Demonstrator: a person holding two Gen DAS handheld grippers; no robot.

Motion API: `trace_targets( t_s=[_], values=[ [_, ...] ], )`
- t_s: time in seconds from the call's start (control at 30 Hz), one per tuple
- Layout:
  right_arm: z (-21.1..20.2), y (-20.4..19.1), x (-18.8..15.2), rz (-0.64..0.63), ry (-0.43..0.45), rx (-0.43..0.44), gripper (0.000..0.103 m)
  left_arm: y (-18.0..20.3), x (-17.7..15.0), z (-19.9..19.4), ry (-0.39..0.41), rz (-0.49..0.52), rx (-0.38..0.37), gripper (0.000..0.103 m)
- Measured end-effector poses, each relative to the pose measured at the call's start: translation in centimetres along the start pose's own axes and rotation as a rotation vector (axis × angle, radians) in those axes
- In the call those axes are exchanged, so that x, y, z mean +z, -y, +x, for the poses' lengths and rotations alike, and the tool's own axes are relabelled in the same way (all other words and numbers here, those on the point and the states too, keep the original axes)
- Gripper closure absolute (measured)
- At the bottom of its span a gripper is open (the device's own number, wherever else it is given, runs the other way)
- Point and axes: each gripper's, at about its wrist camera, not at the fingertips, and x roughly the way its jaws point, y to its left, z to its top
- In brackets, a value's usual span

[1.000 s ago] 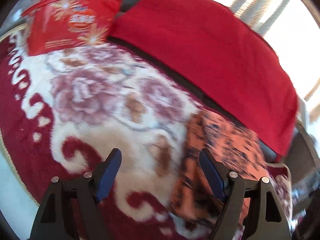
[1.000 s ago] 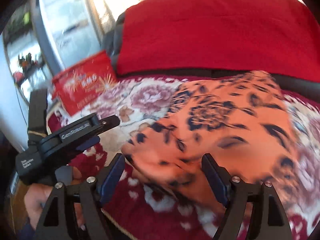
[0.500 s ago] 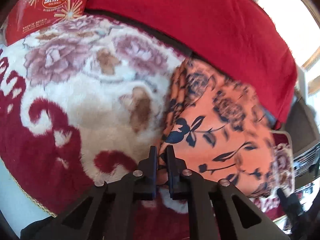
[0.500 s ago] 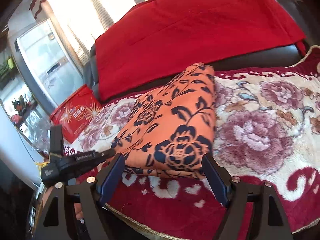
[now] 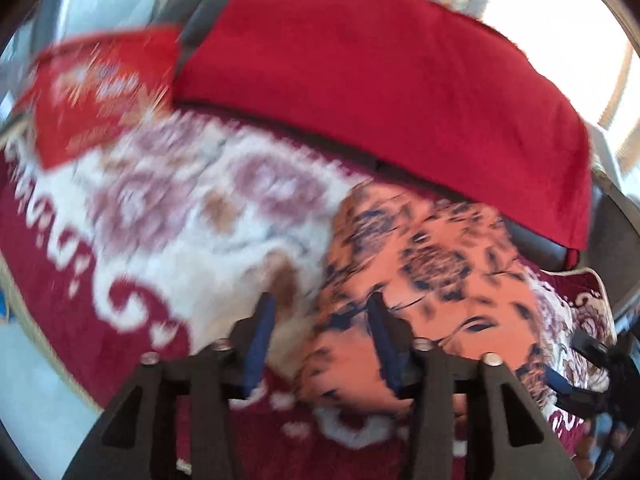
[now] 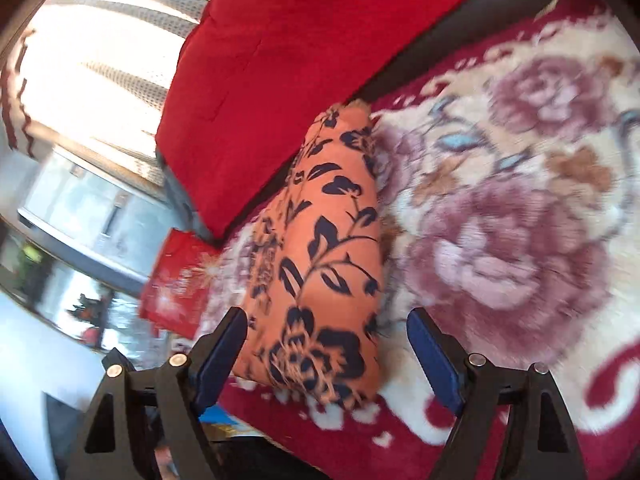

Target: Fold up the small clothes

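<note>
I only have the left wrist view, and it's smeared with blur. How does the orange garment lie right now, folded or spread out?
Observer: In the right wrist view the orange floral garment is sharp. It lies folded into a narrow strip on the floral blanket.
Operator: Is the right gripper holding it?
Observer: No. The right gripper is open. The strip's near end lies between its fingers, which are not clamped on the cloth.
</note>
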Motion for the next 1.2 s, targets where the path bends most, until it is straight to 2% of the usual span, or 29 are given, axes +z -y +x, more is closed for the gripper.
trace_targets(
  t_s=[0.13, 0.2, 0.23, 0.27, 0.3, 0.33, 0.4, 0.43, 0.47, 0.5, 0.53, 0.57, 0.63, 0.73, 0.83, 0.9, 0.93, 0.97, 1.0, 1.03, 1.1, 1.2],
  values=[
    [2.9, 1.1, 1.7, 0.068, -0.073, 0.04, 0.018, 3.0, 0.5, 2.2, -0.008, 0.104, -0.054, 0.045],
    [4.8, 1.1, 2.0, 0.085, -0.125, 0.075, 0.022, 3.6, -0.4, 4.4, -0.064, 0.143, -0.008, 0.045],
    [5.1, 0.5, 1.9, 0.049, -0.126, 0.041, 0.036, 3.3, -1.0, 5.6, -0.102, 0.151, 0.018, 0.045],
    [5.1, -0.4, 1.7, -0.003, -0.121, -0.003, 0.068, 2.8, -1.5, 6.5, -0.12, 0.146, 0.042, 0.045],
    [4.7, -1.5, 1.4, -0.061, -0.105, -0.033, 0.069, 2.3, -1.7, 6.7, -0.121, 0.135, 0.048, 0.044],
    [3.9, -3.4, 0.6, -0.165, -0.07, -0.103, 0.074, 1.7, -1.8, 6.8, -0.131, 0.113, 0.04, 0.044],
    [3.9, -5.4, -0.6, -0.31, -0.048, -0.202, 0.075, 1.4, -1.5, 7.2, -0.146, 0.081, 0.026, 0.044],
    [4.7, -4.8, -0.7, -0.308, -0.074, -0.245, 0.074, 1.3, -1.5, 7.4, -0.15, 0.079, 0.016, 0.043],
    [5.5, -3.2, -0.6, -0.245, -0.103, -0.265, 0.066, 1.3, -1.5, 7.5, -0.153, 0.078, 0.011, 0.043],
    [5.4, -1.5, -0.3, -0.154, -0.114, -0.217, 0.063, 1.3, -1.9, 7.9, -0.152, 0.078, 0.012, 0.043],
    [4.8, -0.8, -0.2, -0.095, -0.11, -0.148, 0.048, 1.2, -1.9, 7.9, -0.151, 0.078, 0.01, 0.043],
    [4.3, -0.7, -0.1, -0.079, -0.103, -0.122, 0.035, 1.1, -2.0, 8.0, -0.152, 0.076, 0.006, 0.043],
    [2.7, -1.0, 0.5, -0.073, -0.055, -0.048, 0.031, 1.0, -2.1, 8.0, -0.156, 0.06, -0.004, 0.043],
    [2.7, -0.2, 2.7, -0.009, -0.045, 0.048, 0.021, 0.8, -2.0, 8.0, -0.159, 0.046, -0.011, 0.043],
    [5.6, 1.6, 4.9, 0.11, -0.101, 0.052, 0.021, 0.5, -1.9, 8.2, -0.166, 0.028, -0.024, 0.043],
    [7.8, 2.0, 5.6, 0.154, -0.144, 0.088, 0.051, 0.3, -1.9, 8.3, -0.173, 0.016, -0.03, 0.043],
    [8.1, 1.2, 5.7, 0.121, -0.148, 0.059, 0.062, 0.1, -1.9, 8.3, -0.177, 0.009, -0.034, 0.042],
    [7.7, -0.6, 5.6, 0.026, -0.117, -0.001, 0.068, 0.0, -1.9, 8.4, -0.182, 0.002, -0.036, 0.042],
    [7.4, -2.2, 5.1, -0.053, -0.093, -0.053, 0.069, -0.2, -1.8, 8.6, -0.185, -0.004, -0.038, 0.041],
    [7.4, -2.6, 4.8, -0.079, -0.084, -0.093, 0.069, -0.2, -1.8, 8.7, -0.185, -0.004, -0.038, 0.04],
    [8.2, -1.4, 4.6, -0.067, -0.099, -0.173, 0.069, 0.1, -1.9, 8.5, -0.182, 0.001, -0.037, 0.039],
    [7.7, -1.2, 4.9, -0.047, -0.092, -0.092, 0.063, 0.1, -1.9, 8.3, -0.179, 0.003, -0.036, 0.039]
  ],
)
